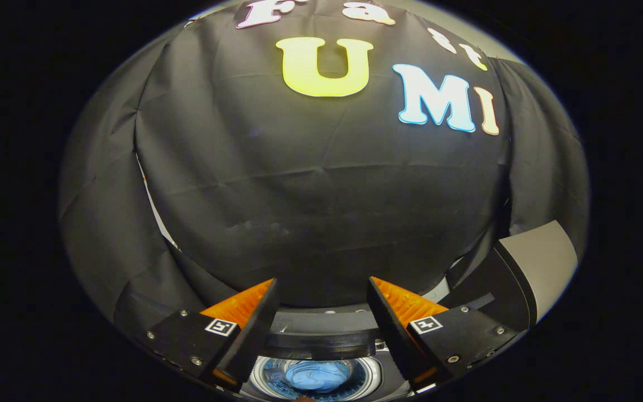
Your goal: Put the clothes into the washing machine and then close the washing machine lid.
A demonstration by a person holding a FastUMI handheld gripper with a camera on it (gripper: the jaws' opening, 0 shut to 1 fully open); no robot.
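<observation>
Gripper point(321, 312) open, empty, above washer drum point(316, 378) w/ blue clothes point(316, 375) already inside; raised lid point(533, 268) beyond right finger.

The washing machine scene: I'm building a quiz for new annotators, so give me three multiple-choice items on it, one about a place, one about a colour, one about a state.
1. Where is the cloth?
A. In the drum
B. On the lid
C. Pinched between the fingers

2. What colour is the cloth?
A. Red
B. Light blue
C. Yellow

3. How is the gripper?
A. Shut on the cloth
B. Shut on the lid
C. Open, holding nothing

Key: 1 A, the cloth lies inside the washing machine's drum, below the fingers. 2 B, it shows light blue against the drum. 3 C, the gripper has its fingers spread apart with nothing between them; the lid stands raised to the right.
</observation>
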